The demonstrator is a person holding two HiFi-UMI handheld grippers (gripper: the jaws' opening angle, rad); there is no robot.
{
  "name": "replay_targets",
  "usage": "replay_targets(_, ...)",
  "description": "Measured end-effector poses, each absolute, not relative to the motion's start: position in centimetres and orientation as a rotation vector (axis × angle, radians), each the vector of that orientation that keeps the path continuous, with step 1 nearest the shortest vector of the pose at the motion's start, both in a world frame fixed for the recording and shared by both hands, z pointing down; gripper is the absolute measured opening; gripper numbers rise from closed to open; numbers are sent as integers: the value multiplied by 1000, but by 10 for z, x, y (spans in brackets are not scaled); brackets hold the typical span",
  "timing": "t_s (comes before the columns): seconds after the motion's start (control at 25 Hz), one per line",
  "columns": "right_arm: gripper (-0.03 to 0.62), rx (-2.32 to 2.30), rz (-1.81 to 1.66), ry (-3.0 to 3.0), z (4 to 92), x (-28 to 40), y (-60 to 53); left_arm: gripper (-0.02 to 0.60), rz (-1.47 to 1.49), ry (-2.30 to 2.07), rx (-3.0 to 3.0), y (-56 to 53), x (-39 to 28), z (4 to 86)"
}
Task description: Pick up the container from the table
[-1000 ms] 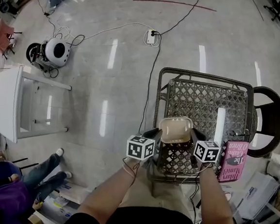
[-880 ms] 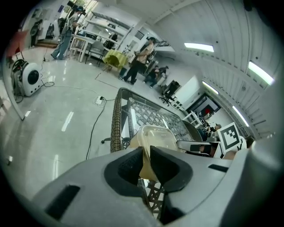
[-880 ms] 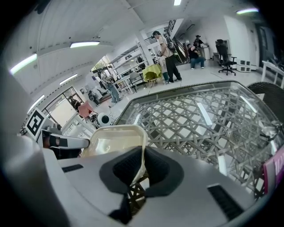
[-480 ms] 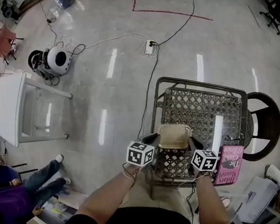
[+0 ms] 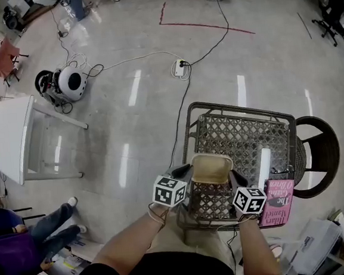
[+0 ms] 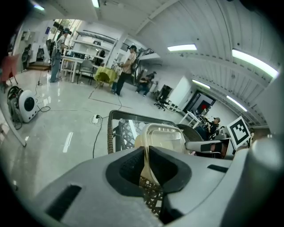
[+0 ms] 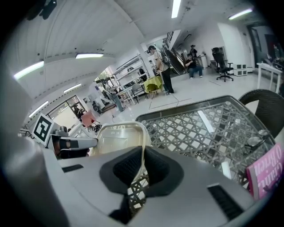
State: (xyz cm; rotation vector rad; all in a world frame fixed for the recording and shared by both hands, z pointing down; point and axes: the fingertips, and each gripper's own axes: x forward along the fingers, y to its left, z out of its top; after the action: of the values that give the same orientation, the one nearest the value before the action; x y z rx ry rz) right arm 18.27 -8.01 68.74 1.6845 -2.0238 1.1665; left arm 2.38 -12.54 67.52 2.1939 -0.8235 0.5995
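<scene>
Container (image 5: pixel 211 167), beige plastic, shallow: sits over near left part of lattice tabletop (image 5: pixel 246 134), pinched from both sides. Left tool (image 5: pixel 183 172): jaws clamped on container's left rim. Right tool (image 5: pixel 235 178): jaws clamped on container's right rim. Pink book (image 5: pixel 277 200): lies at near right tabletop corner, just beside right tool.

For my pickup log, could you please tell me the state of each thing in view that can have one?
Container: upright, held by both side rims.
Left claw: shut on the container's rim.
Right claw: shut on the container's opposite rim.
Pink book: closed, at a corner of the table.
</scene>
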Motion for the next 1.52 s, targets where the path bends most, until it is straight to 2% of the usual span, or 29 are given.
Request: replay_targets(1.52, 25, 1832, 786, -2297, 487, 178, -85, 34, 342, -965, 2564, -143, 23, 485)
